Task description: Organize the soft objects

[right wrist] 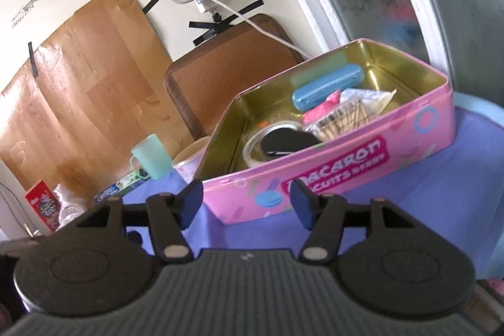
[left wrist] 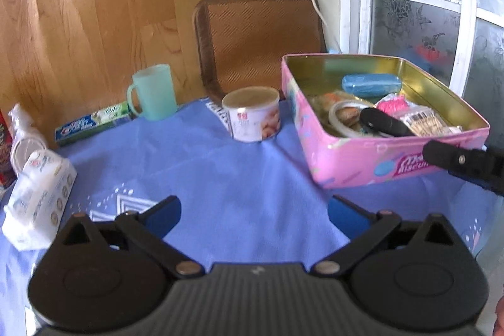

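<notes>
A pink biscuit tin (left wrist: 356, 161) stands open on the blue tablecloth (left wrist: 239, 178); in the right wrist view the tin (right wrist: 362, 153) is just ahead. It holds a blue case (left wrist: 371, 84), a tape roll (left wrist: 345, 115), a pink soft item (left wrist: 392, 103) and packets. A white tissue pack (left wrist: 37, 197) lies at the left. My left gripper (left wrist: 254, 211) is open and empty above the cloth. My right gripper (right wrist: 247, 200) is open and empty in front of the tin; one of its fingers (left wrist: 456, 161) shows in the left wrist view.
A can (left wrist: 253, 115), a mint mug (left wrist: 154, 92) and a toothpaste box (left wrist: 94, 123) stand at the back of the table. A clear bottle (left wrist: 20, 131) is at the far left. A brown chair back (left wrist: 258, 40) is behind the table.
</notes>
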Action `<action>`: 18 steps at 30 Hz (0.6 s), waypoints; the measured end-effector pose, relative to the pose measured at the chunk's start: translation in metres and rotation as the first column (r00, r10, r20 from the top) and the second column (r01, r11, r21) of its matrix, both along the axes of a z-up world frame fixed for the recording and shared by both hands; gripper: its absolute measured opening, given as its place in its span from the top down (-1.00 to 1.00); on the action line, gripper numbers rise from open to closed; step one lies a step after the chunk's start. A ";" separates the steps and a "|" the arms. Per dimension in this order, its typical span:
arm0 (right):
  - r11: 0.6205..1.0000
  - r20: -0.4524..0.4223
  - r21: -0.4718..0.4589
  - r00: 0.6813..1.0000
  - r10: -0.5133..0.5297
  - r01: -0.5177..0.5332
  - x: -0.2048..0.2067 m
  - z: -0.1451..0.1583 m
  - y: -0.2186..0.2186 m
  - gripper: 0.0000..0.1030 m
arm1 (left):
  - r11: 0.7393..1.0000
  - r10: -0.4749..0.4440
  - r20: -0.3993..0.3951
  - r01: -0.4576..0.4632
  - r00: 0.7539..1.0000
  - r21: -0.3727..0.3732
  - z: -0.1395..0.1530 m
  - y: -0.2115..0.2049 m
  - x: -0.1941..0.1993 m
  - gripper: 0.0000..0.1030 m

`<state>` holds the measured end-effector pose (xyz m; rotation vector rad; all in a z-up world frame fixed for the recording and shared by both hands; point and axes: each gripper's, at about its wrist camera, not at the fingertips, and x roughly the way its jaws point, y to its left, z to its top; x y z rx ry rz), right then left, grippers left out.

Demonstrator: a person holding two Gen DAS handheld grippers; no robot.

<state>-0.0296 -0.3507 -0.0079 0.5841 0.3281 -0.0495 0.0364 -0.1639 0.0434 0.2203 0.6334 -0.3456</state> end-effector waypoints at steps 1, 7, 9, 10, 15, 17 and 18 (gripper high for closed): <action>1.000 0.000 -0.004 1.000 0.001 -0.001 -0.001 0.001 0.002 -0.24 | 1.000 0.003 0.000 -0.003 1.000 -0.001 -0.001 0.002 -0.001 -0.99; 1.000 0.006 -0.012 1.000 0.014 -0.014 -0.002 0.004 0.011 -0.28 | 1.000 0.015 0.001 -0.015 1.000 -0.018 -0.003 0.013 -0.004 -0.99; 1.000 0.005 -0.017 1.000 0.018 -0.018 -0.001 0.005 0.012 -0.28 | 1.000 0.023 0.006 -0.023 1.000 -0.020 -0.003 0.015 -0.005 -0.99; 1.000 0.006 -0.018 1.000 0.020 -0.020 -0.001 0.005 0.013 -0.28 | 0.999 0.026 0.008 -0.026 1.000 -0.019 -0.003 0.016 -0.005 -0.99; 0.999 0.005 -0.030 0.999 0.034 -0.034 0.000 0.005 0.017 -0.29 | 0.999 0.027 -0.003 -0.027 1.000 -0.021 -0.005 0.020 -0.004 -0.99; 0.999 0.002 -0.028 0.999 0.035 -0.035 0.000 0.004 0.017 -0.29 | 0.999 0.022 -0.012 -0.022 1.000 -0.024 -0.006 0.020 -0.004 -0.99; 0.999 0.001 -0.027 0.999 0.033 -0.033 0.000 0.004 0.017 -0.29 | 1.000 0.020 -0.015 -0.020 1.000 -0.021 -0.006 0.020 -0.005 -0.99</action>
